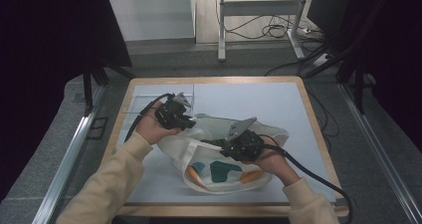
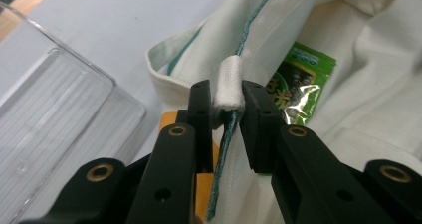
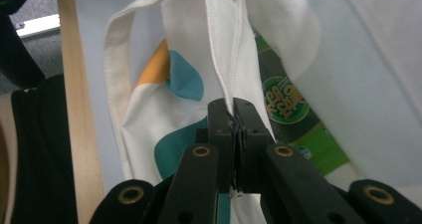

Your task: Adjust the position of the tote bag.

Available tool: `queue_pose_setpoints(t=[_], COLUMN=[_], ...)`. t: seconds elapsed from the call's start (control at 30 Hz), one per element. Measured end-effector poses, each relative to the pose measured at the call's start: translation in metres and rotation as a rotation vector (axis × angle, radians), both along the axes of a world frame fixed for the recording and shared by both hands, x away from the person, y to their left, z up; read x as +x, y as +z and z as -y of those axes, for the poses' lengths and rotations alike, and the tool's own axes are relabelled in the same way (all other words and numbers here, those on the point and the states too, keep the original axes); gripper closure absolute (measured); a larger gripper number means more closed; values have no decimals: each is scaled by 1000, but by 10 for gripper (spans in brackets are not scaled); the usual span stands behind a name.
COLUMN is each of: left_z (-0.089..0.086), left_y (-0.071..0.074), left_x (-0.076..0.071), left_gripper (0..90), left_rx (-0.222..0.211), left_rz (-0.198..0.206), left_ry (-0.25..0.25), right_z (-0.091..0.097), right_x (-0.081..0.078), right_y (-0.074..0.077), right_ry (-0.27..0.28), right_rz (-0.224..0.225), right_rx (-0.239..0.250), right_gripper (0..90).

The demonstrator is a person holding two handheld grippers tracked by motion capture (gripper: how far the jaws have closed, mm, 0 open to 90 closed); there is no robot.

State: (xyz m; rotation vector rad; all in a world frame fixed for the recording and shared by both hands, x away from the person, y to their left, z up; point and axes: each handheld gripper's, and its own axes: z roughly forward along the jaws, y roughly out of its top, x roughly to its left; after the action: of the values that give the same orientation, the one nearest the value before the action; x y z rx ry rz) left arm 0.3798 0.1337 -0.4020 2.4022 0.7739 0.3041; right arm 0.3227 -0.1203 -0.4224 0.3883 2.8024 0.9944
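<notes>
Holding: both grippers pinch the rim of a cream cotton tote bag printed with teal and orange shapes, lying on the pale blue surface with a wooden border.
Left gripper: jaws narrow, clamped on a folded white fabric tab at the bag's edge, beside a teal stitched seam.
Right gripper: jaws nearly together, clamped on the cream hem of the opposite edge.
Purpose (judged): gripping two edges apart likely serves to spread the bag's mouth so its contents can be reached or added to.
Contents: a green foil snack packet lies inside the bag's opening.
Writing: the packet carries a round green label with white characters, too blurred to read.
Nearby: a clear ribbed plastic tray sits just beside the bag.
</notes>
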Motion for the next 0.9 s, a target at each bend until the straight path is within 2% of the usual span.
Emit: queue_pose_setpoints(t=[0.23,0.33,0.57,0.9], left_z=[2,2,2,4], left_y=[1,-1,-3,4], left_x=[5,10,21,28], left_gripper=[764,764,765,766], left_rx=[1,-19,-32,-34], left_rz=[30,34,45,69], left_ry=[45,76,123,179], right_z=[3,3,6,6], right_x=[-12,-16,-26,-36], right_y=[-2,-3,-9,-14], right_ry=[30,38,59,89], right_rz=[-4,-2,-8,-16], right_rx=[8,6,7,-3], right_gripper=[868,868,868,869])
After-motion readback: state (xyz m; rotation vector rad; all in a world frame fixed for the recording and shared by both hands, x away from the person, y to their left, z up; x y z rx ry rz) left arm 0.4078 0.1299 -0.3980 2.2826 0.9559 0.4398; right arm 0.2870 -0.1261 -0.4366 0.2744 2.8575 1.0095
